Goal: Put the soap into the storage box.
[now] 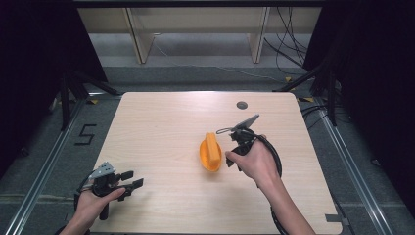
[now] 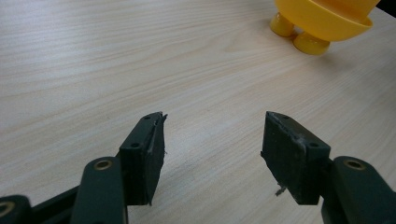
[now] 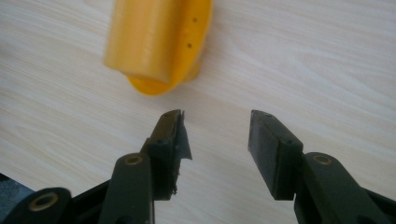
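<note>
One yellow-orange plastic object (image 1: pixel 210 152), a rounded dish with a raised bar across it, sits a little right of the middle of the pale wooden table (image 1: pixel 161 122) in the high view, with wide bare wood on its left and far sides and a small dark round grommet (image 1: pixel 242 105) near the far edge. Just beside its right flank the right gripper (image 1: pixel 228 159) is held in a hand, its jaws pointing toward the object without touching it, and the table's right edge lies well apart from that hand. Down at the near left corner the left gripper (image 1: pixel 133 185) rests in the other hand close to the front edge, well apart from the object, with open tabletop between. Seen from the left gripper view, the two black jaws stand wide apart over bare wood with nothing between them, and the object (image 2: pixel 327 21) shows at the top right on two small round feet (image 2: pixel 308 43). Seen from the right gripper view, the jaws stand partly open and empty; the object (image 3: pixel 156 42) lies just ahead and to the left of the left jaw tip, a narrow strip of wood separating them, and clear table spreads to the right.
</note>
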Demonstrator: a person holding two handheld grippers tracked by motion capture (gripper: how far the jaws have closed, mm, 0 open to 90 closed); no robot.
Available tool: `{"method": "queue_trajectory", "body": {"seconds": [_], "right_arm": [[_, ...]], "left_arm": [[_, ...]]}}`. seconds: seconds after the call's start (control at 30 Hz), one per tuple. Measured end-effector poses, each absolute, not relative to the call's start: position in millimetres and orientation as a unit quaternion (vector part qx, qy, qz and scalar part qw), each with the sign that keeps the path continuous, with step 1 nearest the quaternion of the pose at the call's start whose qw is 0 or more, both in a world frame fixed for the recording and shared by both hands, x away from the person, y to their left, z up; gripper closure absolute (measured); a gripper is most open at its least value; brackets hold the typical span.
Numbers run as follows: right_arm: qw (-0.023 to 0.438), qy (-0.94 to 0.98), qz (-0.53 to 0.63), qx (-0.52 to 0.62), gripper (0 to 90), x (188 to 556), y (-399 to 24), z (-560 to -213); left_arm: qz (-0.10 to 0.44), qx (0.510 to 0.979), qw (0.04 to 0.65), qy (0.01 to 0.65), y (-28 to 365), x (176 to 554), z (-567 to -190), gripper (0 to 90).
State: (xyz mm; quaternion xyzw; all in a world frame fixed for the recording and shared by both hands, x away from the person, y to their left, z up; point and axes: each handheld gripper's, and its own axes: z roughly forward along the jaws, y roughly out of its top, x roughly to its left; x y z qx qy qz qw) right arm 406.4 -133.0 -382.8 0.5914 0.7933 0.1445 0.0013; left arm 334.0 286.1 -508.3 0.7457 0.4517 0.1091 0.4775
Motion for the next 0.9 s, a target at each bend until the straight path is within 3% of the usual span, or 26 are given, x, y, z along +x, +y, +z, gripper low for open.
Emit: {"method": "queue_trajectory", "body": {"seconds": [0.37, 0.5, 0.9], "right_arm": [[0.017, 0.797, 0.145, 0.585, 55.4, 387.5, -182.9, -417.3], [0.0, 0.778, 0.135, 0.613, 55.3, 379.0, -196.7, -428.1], [0.032, 0.774, 0.174, 0.608, 52.6, 363.9, -232.2, -458.2]], "left_arm": [[0.109, 0.746, 0.475, 0.453, 286.2, 334.4, -509.2, 38.6], [0.114, 0.748, 0.473, 0.452, 286.4, 334.7, -509.1, 38.6], [0.116, 0.745, 0.473, 0.457, 286.0, 334.4, -509.7, 38.7]]}}
